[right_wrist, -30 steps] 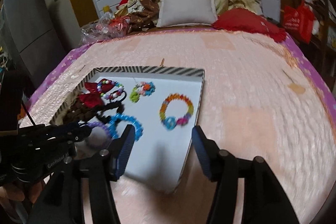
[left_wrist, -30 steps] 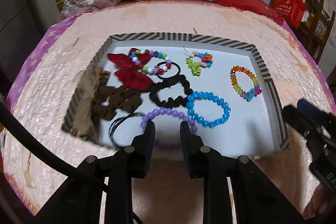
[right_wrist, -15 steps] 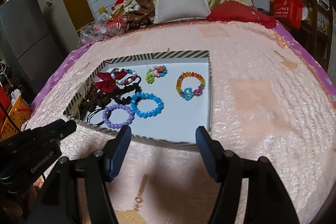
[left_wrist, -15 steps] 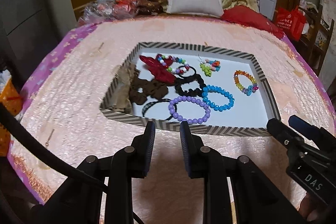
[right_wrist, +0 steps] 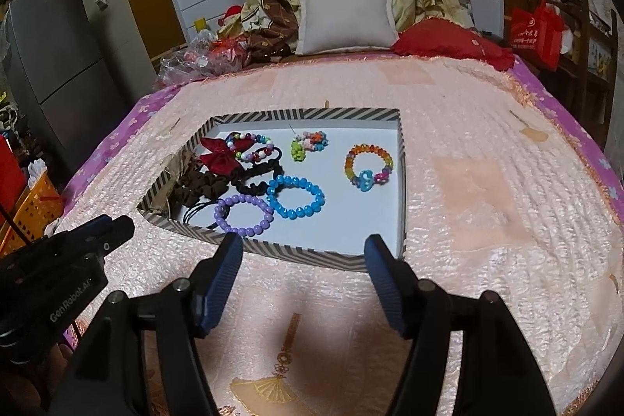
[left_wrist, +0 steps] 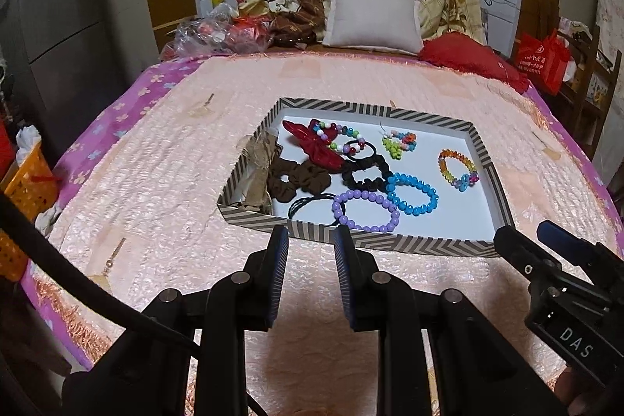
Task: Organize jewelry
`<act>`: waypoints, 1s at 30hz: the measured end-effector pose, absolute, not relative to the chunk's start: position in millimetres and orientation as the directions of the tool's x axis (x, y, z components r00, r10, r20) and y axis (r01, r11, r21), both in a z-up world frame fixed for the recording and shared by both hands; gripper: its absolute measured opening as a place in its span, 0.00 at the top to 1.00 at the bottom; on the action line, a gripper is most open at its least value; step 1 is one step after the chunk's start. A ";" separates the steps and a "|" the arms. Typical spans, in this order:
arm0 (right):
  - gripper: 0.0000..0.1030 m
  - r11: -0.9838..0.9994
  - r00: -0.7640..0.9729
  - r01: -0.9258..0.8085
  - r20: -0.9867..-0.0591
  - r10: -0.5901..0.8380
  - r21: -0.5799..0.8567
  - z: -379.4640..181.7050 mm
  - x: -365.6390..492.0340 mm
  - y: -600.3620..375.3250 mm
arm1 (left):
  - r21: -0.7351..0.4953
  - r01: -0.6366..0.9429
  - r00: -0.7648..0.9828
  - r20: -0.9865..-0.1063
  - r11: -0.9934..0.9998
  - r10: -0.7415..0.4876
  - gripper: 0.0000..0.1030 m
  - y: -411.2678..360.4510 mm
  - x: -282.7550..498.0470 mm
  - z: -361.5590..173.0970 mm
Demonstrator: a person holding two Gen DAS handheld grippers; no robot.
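We see the shallow striped-rimmed cardboard tray (left_wrist: 394,246) mid-bed, holding beaded bracelets (purple (left_wrist: 364,211), blue (left_wrist: 413,193)) near its front edge. Left gripper (left_wrist: 311,240) fingers narrow and empty; right gripper (right_wrist: 302,252) fingers have just been widening, nothing between them.

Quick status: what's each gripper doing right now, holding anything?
Left gripper: open with a narrow gap, nothing between its fingers.
Right gripper: open wide, jaws have just been opening, nothing between them.
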State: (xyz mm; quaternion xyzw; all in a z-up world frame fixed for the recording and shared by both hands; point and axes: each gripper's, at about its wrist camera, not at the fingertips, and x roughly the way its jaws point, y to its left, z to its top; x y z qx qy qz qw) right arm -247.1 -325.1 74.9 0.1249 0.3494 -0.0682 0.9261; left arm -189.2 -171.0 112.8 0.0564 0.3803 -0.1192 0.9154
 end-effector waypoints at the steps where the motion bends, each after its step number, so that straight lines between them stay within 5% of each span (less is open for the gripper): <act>1: 0.32 0.960 0.746 0.217 -0.665 -0.044 0.180 75.8 -247.3 -324.9 | 0.012 0.258 0.685 -0.708 0.966 -0.174 0.85 -170.2 -190.1 113.5; 30: 0.29 0.967 0.724 0.216 -0.687 -0.066 0.135 69.5 -241.8 -319.5 | 0.021 0.236 0.678 -0.720 0.972 -0.149 0.85 -163.8 -189.0 107.1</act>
